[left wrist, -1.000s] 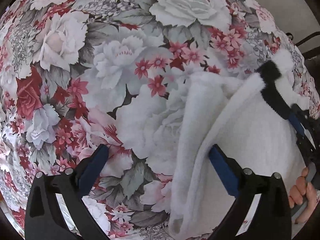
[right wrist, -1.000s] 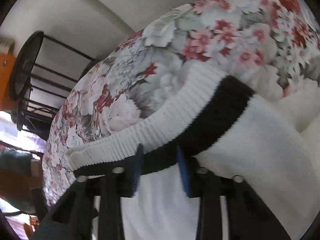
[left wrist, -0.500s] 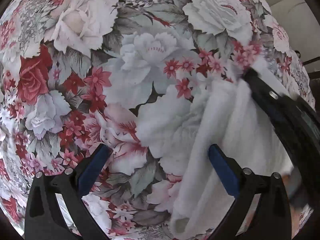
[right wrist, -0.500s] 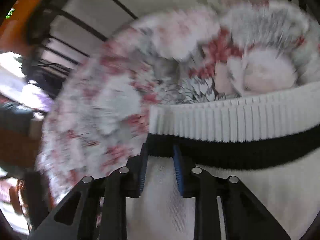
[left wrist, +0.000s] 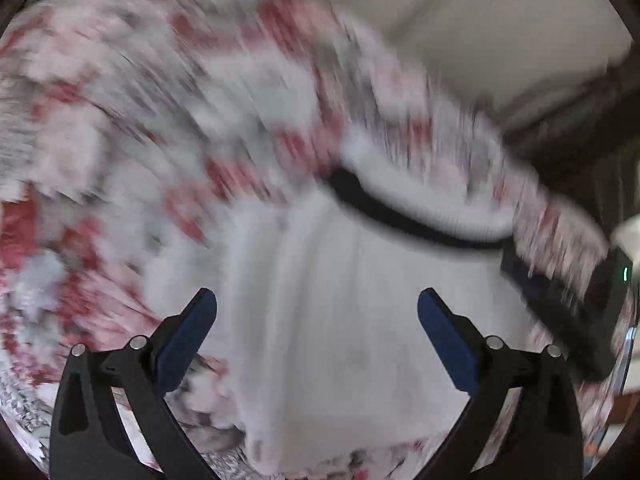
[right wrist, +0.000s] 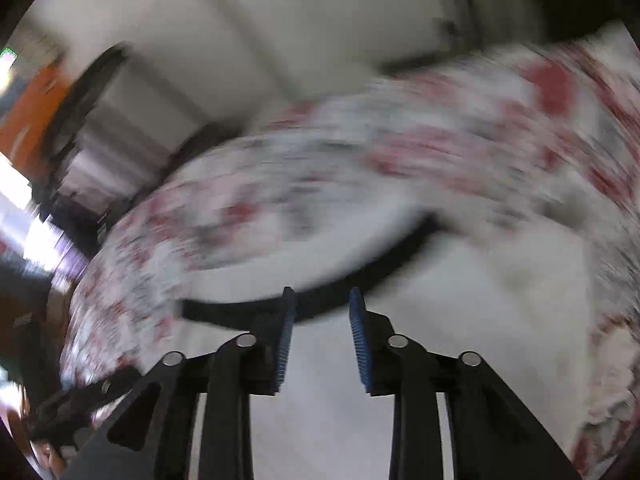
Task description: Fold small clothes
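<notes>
Soft, light white knit garment (left wrist: 340, 320) lies limp on the floral surface (left wrist: 120, 128).
We'd pinch its thicker black-banded hem (right wrist: 320, 304); left claw (left wrist: 316, 332) gapes wide, right claw (right wrist: 320, 340) just opened, pads off the fabric.

Both wrist cameras look steeply down past their claws, close over the bed (left wrist: 120, 120); both blurred views share the sweater (left wrist: 340, 320) (right wrist: 480, 320).
</notes>
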Demonstrator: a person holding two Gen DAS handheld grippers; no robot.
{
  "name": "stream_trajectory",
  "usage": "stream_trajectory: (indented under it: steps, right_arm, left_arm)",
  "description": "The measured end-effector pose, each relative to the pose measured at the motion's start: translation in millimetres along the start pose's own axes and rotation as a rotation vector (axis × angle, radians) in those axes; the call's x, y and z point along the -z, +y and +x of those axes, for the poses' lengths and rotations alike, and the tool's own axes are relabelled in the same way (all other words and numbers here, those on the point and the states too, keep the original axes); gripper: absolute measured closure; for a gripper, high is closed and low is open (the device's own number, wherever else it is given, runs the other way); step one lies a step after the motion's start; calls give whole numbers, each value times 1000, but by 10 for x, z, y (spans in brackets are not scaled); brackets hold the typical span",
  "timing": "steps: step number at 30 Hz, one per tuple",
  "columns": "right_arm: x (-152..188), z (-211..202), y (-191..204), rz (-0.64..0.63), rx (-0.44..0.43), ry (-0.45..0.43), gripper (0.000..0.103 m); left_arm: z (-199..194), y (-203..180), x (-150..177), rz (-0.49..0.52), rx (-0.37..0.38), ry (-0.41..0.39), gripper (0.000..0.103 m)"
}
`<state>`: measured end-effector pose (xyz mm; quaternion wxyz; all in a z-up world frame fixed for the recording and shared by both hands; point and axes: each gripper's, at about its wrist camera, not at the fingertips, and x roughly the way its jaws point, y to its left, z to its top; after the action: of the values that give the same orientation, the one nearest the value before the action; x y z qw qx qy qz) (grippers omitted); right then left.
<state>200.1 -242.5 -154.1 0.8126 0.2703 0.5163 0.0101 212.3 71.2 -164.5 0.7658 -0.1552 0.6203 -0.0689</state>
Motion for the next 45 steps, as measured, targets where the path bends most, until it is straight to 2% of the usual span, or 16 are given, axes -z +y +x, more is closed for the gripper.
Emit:
stream_trajectory:
  steps: [2, 3, 5, 9, 13, 15, 16, 19, 21, 23, 25, 31, 34, 37, 41, 45]
  right_arm:
    - [31, 128, -381, 117, -65, 34, 99]
    - [30, 102, -428, 137, -73, 35, 102]
    - [47, -94, -442, 150, -95, 14, 90]
    - [283, -704, -303, 3, -52, -81, 68]
    - [845, -835, -495, 58, -36, -77, 59]
    - [997, -493, -779, 170, -18, 44, 64]
    - [992, -465, -835, 198, -21, 43, 72]
    - [937, -648, -880, 254, -76, 6, 74]
    - [896, -824, -871, 258, -113, -66, 69]
    - [817, -984, -859, 240, -138, -143, 50]
    - [772, -991, -928, 250, -124, -153, 41]
    - [748, -821, -1194, 386, -149, -132, 41]
    - [783, -764, -1147, 387, -151, -142, 41]
    - [778, -808, -1198, 402, -135, -184, 41]
    - [709, -1054, -927, 245, -135, -331, 40]
    - [741, -987, -493, 32, -173, -310, 39]
  left_arm:
    - [512, -98, 103, 56, -161, 182, 4]
    - [615, -111, 155, 62, -187, 181, 4]
    - [553, -226, 140, 59, -205, 146, 4]
    - [157, -432, 92, 78, -139, 15, 5]
    - [172, -625, 163, 121, -80, 48, 5]
    - [628, -639, 290, 142, -175, 201, 4]
    - [753, -651, 289, 157, -207, 226, 4]
    - [731, -838, 277, 188, -249, 184, 5]
    - [554, -896, 236, 173, -178, 144, 5]
    - [404, -899, 158, 128, -133, 106, 5]
    - [321, -878, 101, 92, -116, 77, 5]
    - [435, -923, 87, 83, -65, 82, 5]
    - [426, -824, 259, 129, -151, 34, 5]
    - [441, -710, 187, 82, -201, 22, 5]
    - [589, -318, 119, -65, -124, 116, 5]
    - [630, -227, 122, -118, -52, 145, 5]
